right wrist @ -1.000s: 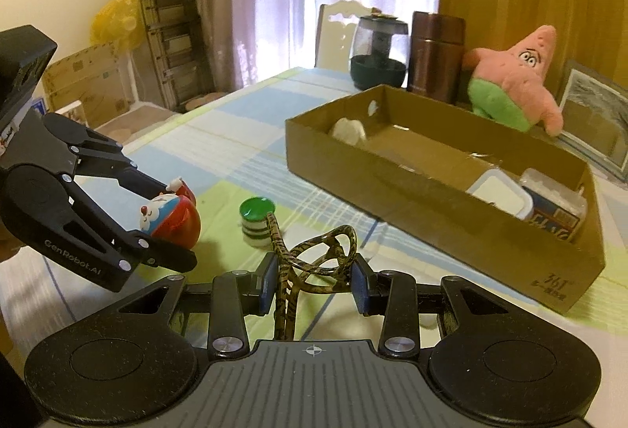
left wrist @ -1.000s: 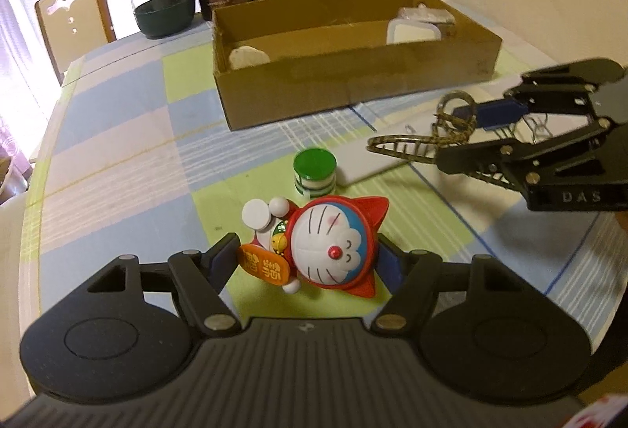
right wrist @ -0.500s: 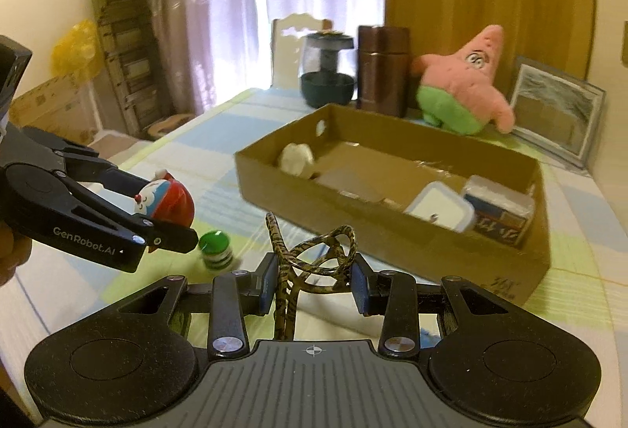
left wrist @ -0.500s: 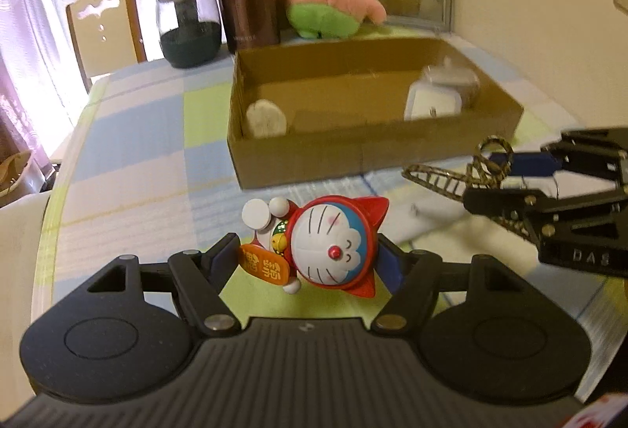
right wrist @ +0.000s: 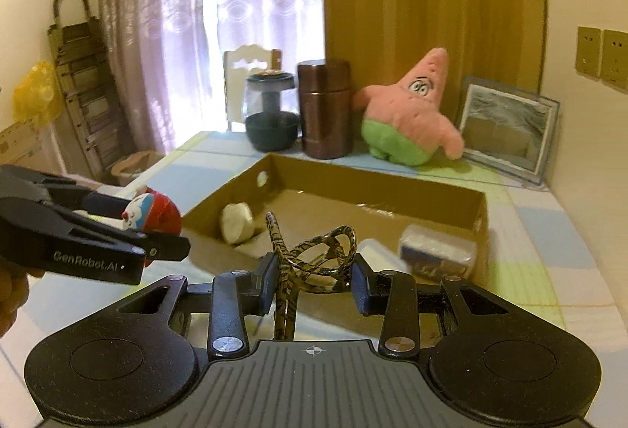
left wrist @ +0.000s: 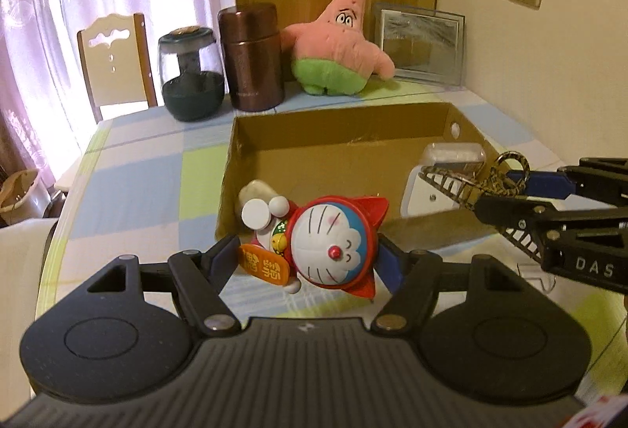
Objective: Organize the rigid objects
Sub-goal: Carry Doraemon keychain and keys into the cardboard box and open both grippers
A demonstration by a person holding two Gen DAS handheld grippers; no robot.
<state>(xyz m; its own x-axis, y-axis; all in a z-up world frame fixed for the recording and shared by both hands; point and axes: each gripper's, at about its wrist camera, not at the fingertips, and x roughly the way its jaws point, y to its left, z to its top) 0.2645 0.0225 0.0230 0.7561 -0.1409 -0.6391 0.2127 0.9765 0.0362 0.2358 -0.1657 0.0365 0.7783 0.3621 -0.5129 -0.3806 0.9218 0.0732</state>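
The round red, white and blue plastic cat figurine (left wrist: 333, 243) sits low in the centre of the left wrist frame, pinched between the 2 fingers of the left gripper (left wrist: 314, 263), which are closed onto its sides. In the right wrist frame the leopard-patterned metal hair clip (right wrist: 314, 259) fills the lower centre, with the right gripper (right wrist: 314, 286) closed on it from both sides.

Both items hang in the air at the near edge of the open brown cardboard box (left wrist: 337, 121), which spans the middle of each frame, so this looks like the carry-to-box step. Next, each gripper likely needs to move over bare box floor, lower and let go.

Inside the box lie a pale rounded lump (right wrist: 237, 222), a white lidded plastic container (left wrist: 428, 188) and a clear-wrapped pack (right wrist: 437, 251). The figurine hides most of the lump in the left view, and the right view is motion-blurred, so the pack's label is unreadable.
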